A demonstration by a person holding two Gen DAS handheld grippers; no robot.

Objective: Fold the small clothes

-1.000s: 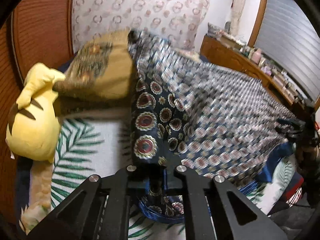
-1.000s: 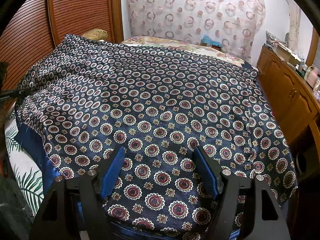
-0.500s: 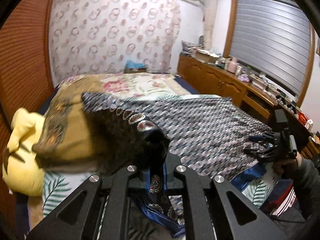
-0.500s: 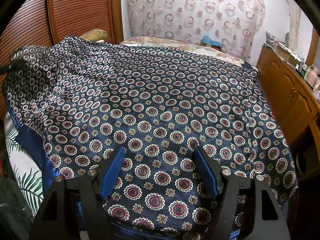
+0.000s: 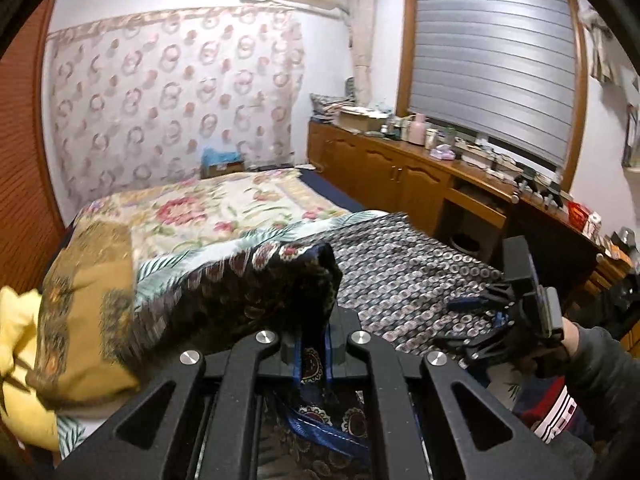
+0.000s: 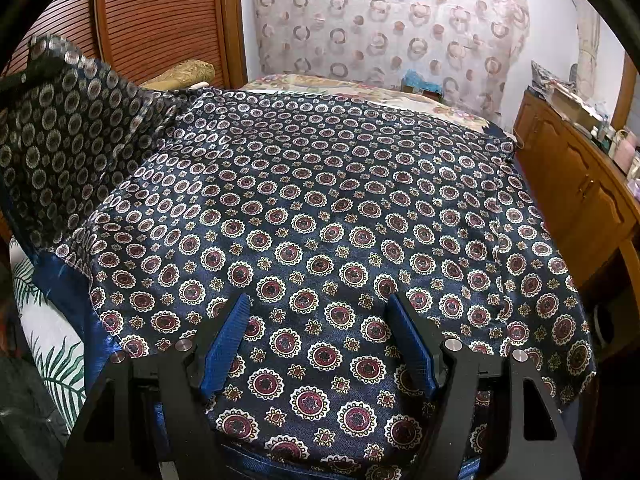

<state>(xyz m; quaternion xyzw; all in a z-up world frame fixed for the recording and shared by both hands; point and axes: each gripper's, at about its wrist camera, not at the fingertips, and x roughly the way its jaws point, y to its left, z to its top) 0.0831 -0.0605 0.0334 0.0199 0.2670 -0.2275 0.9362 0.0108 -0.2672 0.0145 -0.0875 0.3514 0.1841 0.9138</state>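
A navy cloth (image 6: 340, 208) printed with red and white medallions lies spread over the bed. Its left corner (image 6: 60, 128) is raised off the bed and folds over, showing the paler underside. My left gripper (image 5: 312, 344) is shut on that corner (image 5: 280, 280), which bunches up over the fingers. My right gripper (image 6: 320, 344) stands open just above the cloth's near edge, its blue pads (image 6: 224, 344) apart with only flat cloth beneath. In the left wrist view the right gripper (image 5: 480, 320) shows at the right, held by a hand in a dark sleeve.
A mustard pillow (image 5: 80, 320) and a yellow plush toy (image 5: 16, 320) lie at the bed's left. A floral bedspread (image 5: 208, 216) covers the far part. A wooden cabinet (image 5: 400, 176) with clutter runs along the right. A slatted wooden wall (image 6: 160, 20) stands at the left.
My left gripper has risen with the cloth corner and swung it up and over toward the spread cloth. The raised flap has grown. The right gripper has stayed still.
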